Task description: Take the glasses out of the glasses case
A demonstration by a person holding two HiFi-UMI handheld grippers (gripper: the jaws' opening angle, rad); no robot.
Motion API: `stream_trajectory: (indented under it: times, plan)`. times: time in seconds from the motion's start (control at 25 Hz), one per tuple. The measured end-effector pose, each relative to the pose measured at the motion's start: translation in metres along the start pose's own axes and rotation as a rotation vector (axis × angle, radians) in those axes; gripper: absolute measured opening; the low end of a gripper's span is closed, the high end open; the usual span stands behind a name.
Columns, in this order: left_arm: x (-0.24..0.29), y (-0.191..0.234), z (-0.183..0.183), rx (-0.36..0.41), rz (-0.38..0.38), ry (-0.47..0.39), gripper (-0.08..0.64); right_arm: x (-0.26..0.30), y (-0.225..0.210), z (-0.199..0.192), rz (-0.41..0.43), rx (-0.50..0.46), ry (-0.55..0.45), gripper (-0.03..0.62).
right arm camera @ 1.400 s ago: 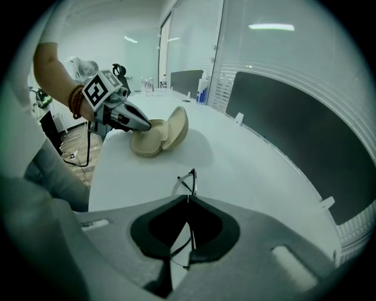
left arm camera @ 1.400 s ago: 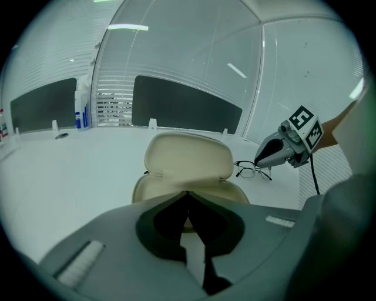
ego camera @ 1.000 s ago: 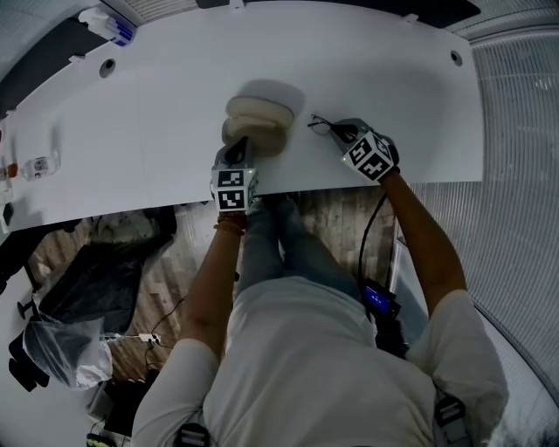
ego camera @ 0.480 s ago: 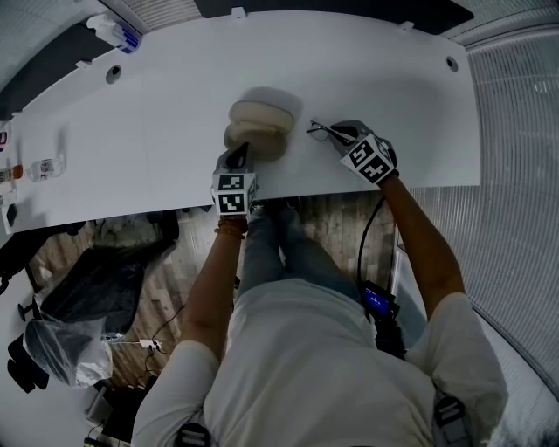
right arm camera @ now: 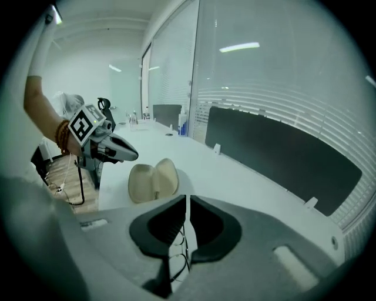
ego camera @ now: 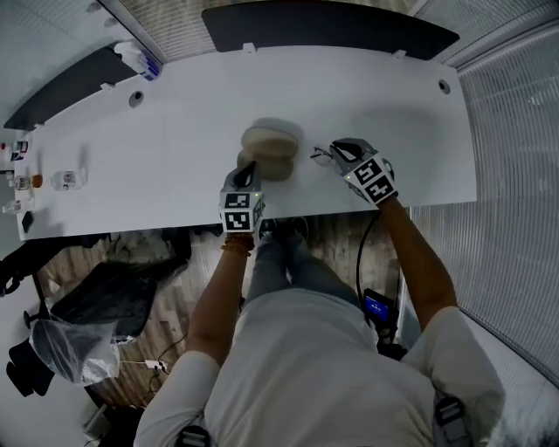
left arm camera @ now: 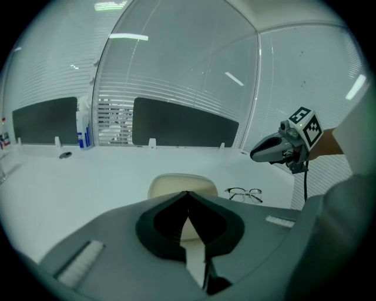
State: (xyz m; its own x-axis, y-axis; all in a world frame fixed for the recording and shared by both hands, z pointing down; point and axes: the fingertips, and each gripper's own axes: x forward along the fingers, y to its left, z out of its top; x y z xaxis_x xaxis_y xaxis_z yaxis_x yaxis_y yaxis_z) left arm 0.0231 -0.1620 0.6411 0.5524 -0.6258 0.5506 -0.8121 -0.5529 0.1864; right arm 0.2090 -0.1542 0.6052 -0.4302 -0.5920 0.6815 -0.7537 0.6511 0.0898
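The beige glasses case [ego camera: 271, 147] lies open on the white table [ego camera: 175, 131], its two shells empty in the right gripper view [right arm camera: 154, 181]. The thin dark-framed glasses [ego camera: 320, 156] rest on the table just right of the case, also seen in the left gripper view [left arm camera: 244, 194]. My right gripper [ego camera: 338, 151] hovers above them; its jaws have just been opening and now stand a slit apart with nothing between them, the glasses [right arm camera: 179, 250] showing below through the gap. My left gripper [ego camera: 249, 168] hangs shut and empty just short of the case [left arm camera: 181, 184].
A dark panel [ego camera: 332, 26] runs along the table's far edge. A spray bottle [ego camera: 140, 59] stands at the far left corner, small bottles [ego camera: 61, 180] at the left end. Glass walls with blinds [left arm camera: 176, 70] rise behind. The near table edge [ego camera: 297, 215] lies under both hands.
Both grippers have lifted off the table. The right one has let go of the glasses, which stay beside the case. The left one has drawn back from the case.
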Motion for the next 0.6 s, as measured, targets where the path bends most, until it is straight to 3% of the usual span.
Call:
stream_trajectory:
  times: [0.24, 0.6]
  plan:
    - [-0.032, -0.012, 0.043, -0.013, -0.024, -0.058, 0.002, -0.038, -0.004, 0.050, -0.047, 0.042, -0.133, 0.003]
    - [-0.076, -0.038, 0.103, -0.023, -0.098, -0.159, 0.000, -0.105, 0.019, 0.148, -0.087, -0.005, -0.354, 0.002]
